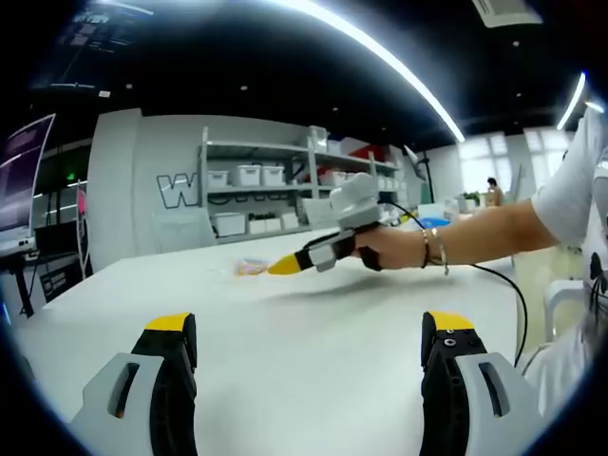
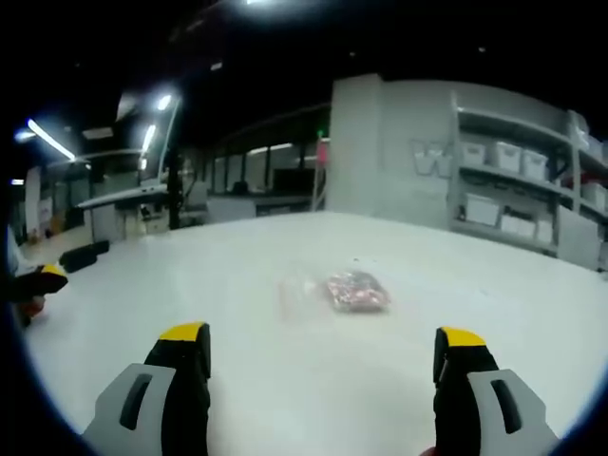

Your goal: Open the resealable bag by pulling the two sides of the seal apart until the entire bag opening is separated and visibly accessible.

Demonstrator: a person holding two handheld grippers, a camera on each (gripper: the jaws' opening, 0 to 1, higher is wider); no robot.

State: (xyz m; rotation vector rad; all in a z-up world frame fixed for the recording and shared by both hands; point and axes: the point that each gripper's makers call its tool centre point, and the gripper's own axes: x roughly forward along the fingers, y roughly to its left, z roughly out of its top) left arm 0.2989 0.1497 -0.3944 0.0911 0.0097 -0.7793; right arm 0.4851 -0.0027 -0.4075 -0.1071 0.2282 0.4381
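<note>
A clear resealable bag (image 2: pixel 337 290) with red and pink contents lies flat on the white table (image 2: pixel 285 380), ahead of my right gripper (image 2: pixel 321 347), whose jaws stand wide open with nothing between them. In the left gripper view the bag (image 1: pixel 249 269) is a small pale patch far off on the table (image 1: pixel 304 380), just beyond the yellow tips of the right gripper (image 1: pixel 282 266), which a person's hand holds. My left gripper (image 1: pixel 309 332) is open and low over the near table, well short of the bag. The left gripper's tip (image 2: pixel 47 278) peeks in at the left edge.
Shelving with white bins (image 1: pixel 252 176) stands behind the table against a grey wall. A black cable (image 1: pixel 508 285) trails from the right gripper across the table's right side. A white chair (image 1: pixel 565 299) sits at the right edge. Desks and dark objects (image 2: pixel 81 256) lie far left.
</note>
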